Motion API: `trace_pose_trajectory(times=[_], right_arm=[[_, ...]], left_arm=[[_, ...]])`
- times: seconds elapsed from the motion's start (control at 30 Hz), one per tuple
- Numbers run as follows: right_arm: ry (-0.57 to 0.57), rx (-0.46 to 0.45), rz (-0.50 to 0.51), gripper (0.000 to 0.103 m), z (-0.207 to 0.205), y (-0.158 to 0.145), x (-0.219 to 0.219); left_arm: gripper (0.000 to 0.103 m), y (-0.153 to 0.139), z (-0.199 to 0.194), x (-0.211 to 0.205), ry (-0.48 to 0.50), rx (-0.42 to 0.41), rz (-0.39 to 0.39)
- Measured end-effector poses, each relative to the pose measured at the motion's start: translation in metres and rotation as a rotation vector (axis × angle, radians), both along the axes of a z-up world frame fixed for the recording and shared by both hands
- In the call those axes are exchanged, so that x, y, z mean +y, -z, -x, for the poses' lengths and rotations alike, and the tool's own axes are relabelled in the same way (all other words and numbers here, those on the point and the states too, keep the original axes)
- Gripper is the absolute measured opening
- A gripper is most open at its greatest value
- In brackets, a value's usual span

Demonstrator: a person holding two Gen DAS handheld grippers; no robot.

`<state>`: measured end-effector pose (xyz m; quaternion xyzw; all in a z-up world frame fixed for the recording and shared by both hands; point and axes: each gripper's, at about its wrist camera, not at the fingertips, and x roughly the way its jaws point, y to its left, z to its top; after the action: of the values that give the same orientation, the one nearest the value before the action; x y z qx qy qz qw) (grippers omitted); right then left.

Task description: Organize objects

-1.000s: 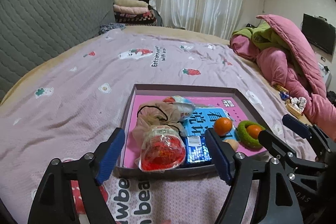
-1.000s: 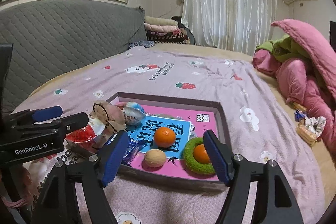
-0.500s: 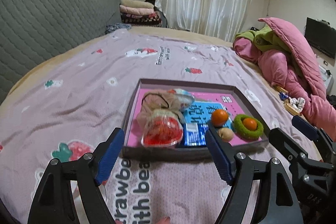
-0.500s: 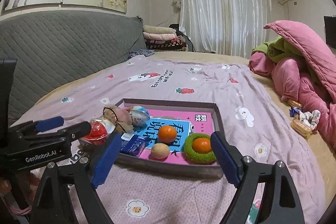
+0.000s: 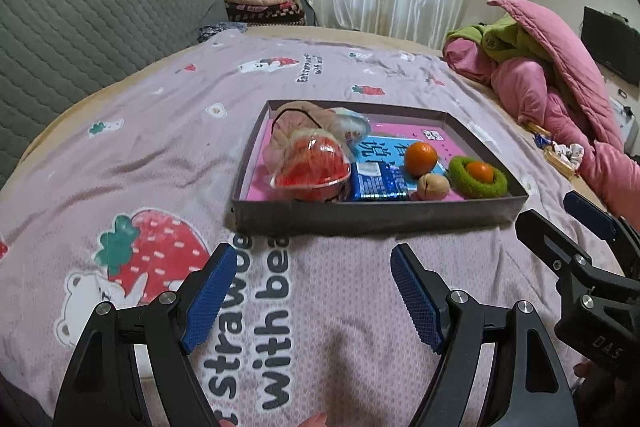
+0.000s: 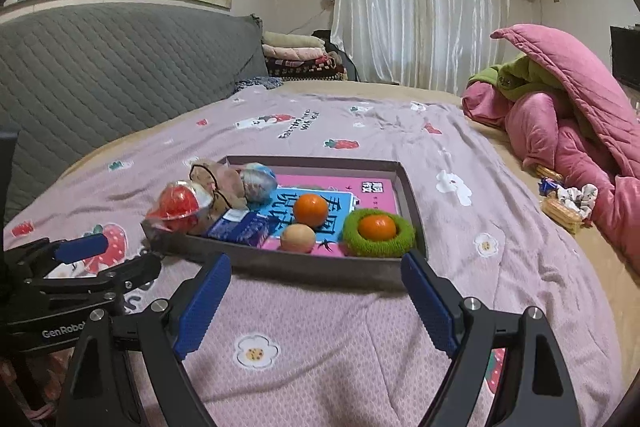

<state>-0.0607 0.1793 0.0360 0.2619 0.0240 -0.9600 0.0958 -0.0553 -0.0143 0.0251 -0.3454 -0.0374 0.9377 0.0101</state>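
Observation:
A shallow grey tray (image 5: 372, 213) (image 6: 304, 263) lies on the pink strawberry bedspread. It holds a pink book, an orange (image 5: 420, 159) (image 6: 311, 209), a walnut (image 5: 433, 187) (image 6: 297, 237), a green ring (image 5: 476, 191) (image 6: 404, 231) with a small orange in it, a blue packet (image 5: 378, 183) (image 6: 240, 229), a red jelly cup (image 5: 310, 167) (image 6: 178, 205) and a beige plush (image 5: 296, 123). My left gripper (image 5: 314, 267) hovers open and empty over the spread, short of the tray's near wall. The right gripper (image 6: 316, 267) stands open and empty at the near wall, right of the left one.
A heap of pink and green quilts (image 5: 560, 99) (image 6: 580, 131) fills the bed's right side, with small snacks and a scrunchie (image 6: 568, 203) beside it. The grey padded headboard (image 5: 80, 27) runs along the left. Folded blankets (image 6: 296, 55) are stacked at the far end.
Both grippers have drawn back from the tray, so it now lies farther ahead of the fingertips. The right jaws stand wider than a second ago.

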Motion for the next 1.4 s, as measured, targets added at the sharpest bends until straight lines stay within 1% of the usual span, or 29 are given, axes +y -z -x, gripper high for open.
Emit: trace_pose_trajectory(times=[0.13, 0.33, 0.53, 0.7, 0.77, 0.87, 1.4], right_arm=[[0.004, -0.02, -0.002, 0.087, -0.005, 0.007, 0.001], [0.001, -0.063, 0.024, 0.087, -0.018, 0.019, 0.001], [-0.004, -0.078, 0.021, 0.087, -0.029, 0.027, -0.001], [-0.005, -0.086, 0.014, 0.087, -0.038, 0.032, -0.002], [-0.007, -0.094, 0.019, 0.087, -0.039, 0.034, -0.001], [-0.003, -0.103, 0.018, 0.087, -0.041, 0.038, 0.0], [-0.027, -0.119, -0.005, 0.087, -0.042, 0.046, -0.006]], left_arm=[[0.08, 0.003, -0.005, 0.0, -0.001, -0.001, 0.007], [0.08, 0.012, -0.015, -0.001, 0.004, -0.015, 0.001], [0.08, 0.019, -0.027, -0.003, -0.014, -0.021, 0.0], [0.08, 0.018, -0.038, -0.006, -0.028, -0.008, -0.002], [0.08, 0.019, -0.042, -0.006, -0.016, -0.009, -0.018], [0.08, 0.021, -0.045, -0.003, -0.003, -0.012, 0.001], [0.08, 0.033, -0.04, -0.002, 0.002, -0.048, 0.02]])
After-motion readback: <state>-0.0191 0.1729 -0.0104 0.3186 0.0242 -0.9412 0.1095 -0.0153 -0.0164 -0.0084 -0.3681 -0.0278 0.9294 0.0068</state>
